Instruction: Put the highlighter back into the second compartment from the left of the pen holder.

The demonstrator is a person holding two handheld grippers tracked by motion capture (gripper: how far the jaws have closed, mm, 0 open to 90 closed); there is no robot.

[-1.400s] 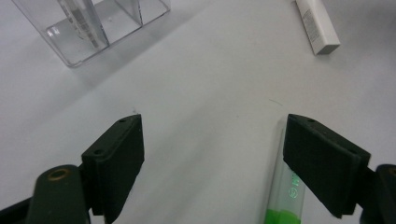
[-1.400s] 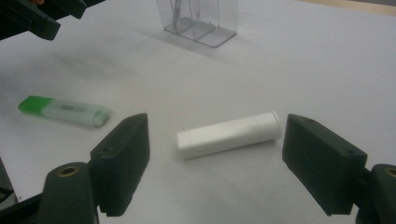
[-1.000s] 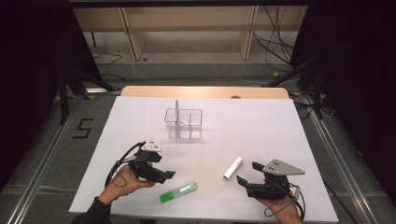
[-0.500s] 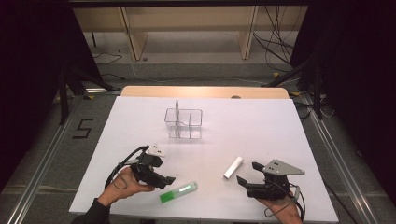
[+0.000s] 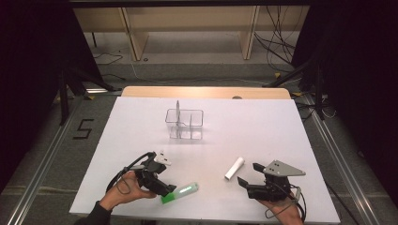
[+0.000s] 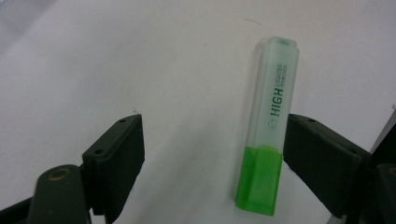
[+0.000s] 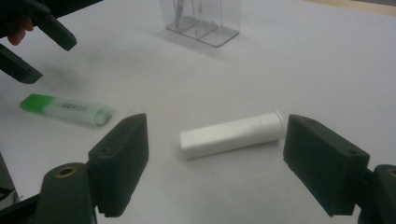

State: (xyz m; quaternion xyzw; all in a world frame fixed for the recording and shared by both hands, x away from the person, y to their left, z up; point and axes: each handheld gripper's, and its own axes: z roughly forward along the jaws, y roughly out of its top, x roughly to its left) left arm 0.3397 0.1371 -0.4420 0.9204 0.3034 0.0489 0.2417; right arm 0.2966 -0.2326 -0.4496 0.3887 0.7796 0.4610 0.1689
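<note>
From the high view, the green highlighter [image 5: 179,193] lies flat on the white bench [image 5: 263,126], well on the near side of the clear organizer [image 5: 184,124], with the left gripper [image 5: 163,188] at its green end and the right gripper [image 5: 248,174] near a white tube [image 5: 233,168]. In the left gripper view the fingers [image 6: 116,161] stand spread either side of the highlighter [image 6: 266,126]; one seems to touch it. It looks light, stiff and smooth, so grip across the flat sides mid-body. In the right gripper view the fingers [image 7: 122,161] are released around the tube [image 7: 232,135].

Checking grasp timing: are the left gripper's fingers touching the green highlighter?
Cannot tell: in the left gripper view one finger sits right against the green highlighter; contact unclear.
</note>
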